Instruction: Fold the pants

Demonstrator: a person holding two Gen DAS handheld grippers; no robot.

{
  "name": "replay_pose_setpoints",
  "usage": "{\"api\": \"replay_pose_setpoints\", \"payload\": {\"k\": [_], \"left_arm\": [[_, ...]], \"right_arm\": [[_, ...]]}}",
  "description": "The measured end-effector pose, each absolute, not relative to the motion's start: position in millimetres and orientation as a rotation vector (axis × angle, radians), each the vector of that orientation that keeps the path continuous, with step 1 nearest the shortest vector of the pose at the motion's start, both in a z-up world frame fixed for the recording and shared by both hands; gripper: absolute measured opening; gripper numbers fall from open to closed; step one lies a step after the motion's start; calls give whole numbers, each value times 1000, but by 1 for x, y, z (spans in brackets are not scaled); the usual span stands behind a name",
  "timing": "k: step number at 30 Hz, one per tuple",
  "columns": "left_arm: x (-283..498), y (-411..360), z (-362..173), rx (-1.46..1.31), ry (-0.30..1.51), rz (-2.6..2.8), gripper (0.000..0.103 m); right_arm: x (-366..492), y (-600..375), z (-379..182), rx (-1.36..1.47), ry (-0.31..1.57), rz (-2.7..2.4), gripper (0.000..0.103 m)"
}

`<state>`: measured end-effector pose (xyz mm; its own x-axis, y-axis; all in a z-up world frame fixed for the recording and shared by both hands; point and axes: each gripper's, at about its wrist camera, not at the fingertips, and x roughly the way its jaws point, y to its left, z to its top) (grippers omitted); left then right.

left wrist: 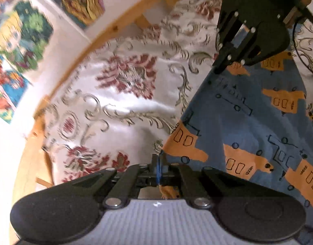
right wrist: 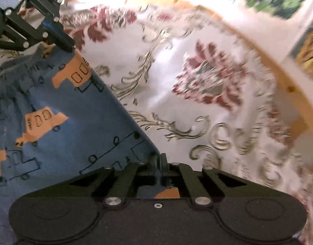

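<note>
The pants (left wrist: 248, 122) are blue cloth printed with orange trucks and black outline drawings, spread over a floral cloth. My left gripper (left wrist: 159, 159) is shut on one corner of their straight edge. In the left wrist view my right gripper (left wrist: 217, 69) pinches the far end of that same edge. From the right wrist, the pants (right wrist: 64, 122) fill the left side; my right gripper (right wrist: 159, 159) is shut on their corner, and my left gripper (right wrist: 71, 50) holds the far corner. The edge runs taut between the two grippers.
A white cloth (left wrist: 125, 94) with dark red flowers and grey scrolls covers the surface under the pants. A wooden rim (left wrist: 107, 30) curves round it. Colourful pictures (left wrist: 19, 36) hang on the white wall beyond. A black cable (left wrist: 301, 59) lies at the right.
</note>
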<state>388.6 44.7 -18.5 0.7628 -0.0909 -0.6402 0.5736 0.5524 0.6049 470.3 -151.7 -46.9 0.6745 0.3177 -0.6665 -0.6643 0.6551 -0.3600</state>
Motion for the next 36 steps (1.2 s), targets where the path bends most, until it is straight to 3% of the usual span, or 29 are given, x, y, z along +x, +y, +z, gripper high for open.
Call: {"api": "replay_pose_setpoints", "payload": {"k": [8,17,27,36], "left_arm": [[335,43,-7,904,466,-434,0],[259,47,-5,911,416,-495,0],[182,51,-43,951,433,-533,0],[149,49,-82,1056,391,-498,3]], "right_arm": [[378,-162,-20,-624,461,501,0],[273,-154,-16,-641,451,477,0],[171,-130,-57,-680,496,460,0],[141,-113,-102,-650,512,436,0]]}}
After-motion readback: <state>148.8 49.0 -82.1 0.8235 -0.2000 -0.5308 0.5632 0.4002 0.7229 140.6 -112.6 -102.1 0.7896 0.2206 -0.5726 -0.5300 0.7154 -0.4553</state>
